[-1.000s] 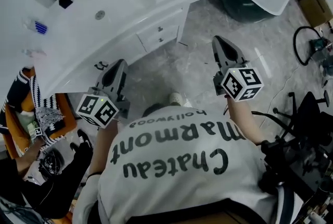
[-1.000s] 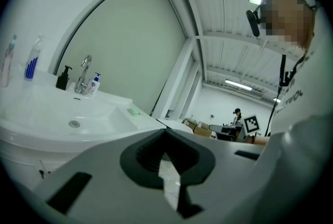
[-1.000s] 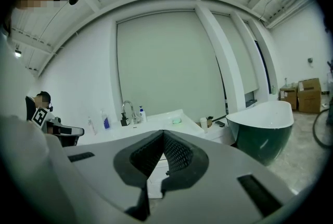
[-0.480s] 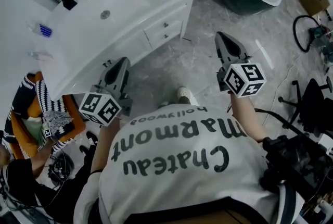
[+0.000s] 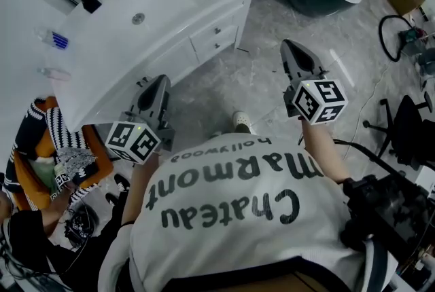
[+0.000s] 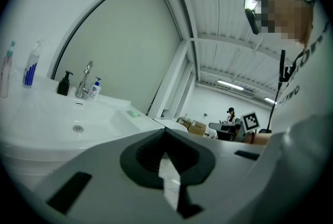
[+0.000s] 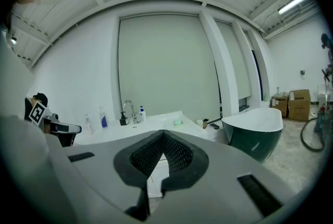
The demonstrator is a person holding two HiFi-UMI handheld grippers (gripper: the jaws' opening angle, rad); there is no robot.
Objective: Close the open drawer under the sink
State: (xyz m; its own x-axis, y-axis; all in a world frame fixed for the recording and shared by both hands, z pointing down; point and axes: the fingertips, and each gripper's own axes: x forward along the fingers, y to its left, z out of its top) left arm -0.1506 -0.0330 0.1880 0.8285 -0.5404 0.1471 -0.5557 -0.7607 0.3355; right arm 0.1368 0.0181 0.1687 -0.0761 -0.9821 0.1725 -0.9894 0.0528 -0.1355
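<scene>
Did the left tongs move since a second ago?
Yes, a little. In the head view the left tongs now sit slightly closer to the front of the white sink cabinet than before.

The person holds both arms out in front of the body, one pair of tongs in each hand. The left tongs (image 5: pixel 158 82) point forward and only slightly downward, their jaws pressed together at the tips with just a thin slit behind the pads. The left marker cube (image 5: pixel 132 141) sits at their rear end, just ahead of the left forearm (image 5: pixel 139 182). The right tongs (image 5: pixel 289 49) are well apart from the left tongs and roughly parallel to them, at much the same gentle downward slant. Their jaws are closed on each other. The right marker cube (image 5: pixel 319 101) sits behind them, above the bare right forearm (image 5: pixel 325 151).
</scene>
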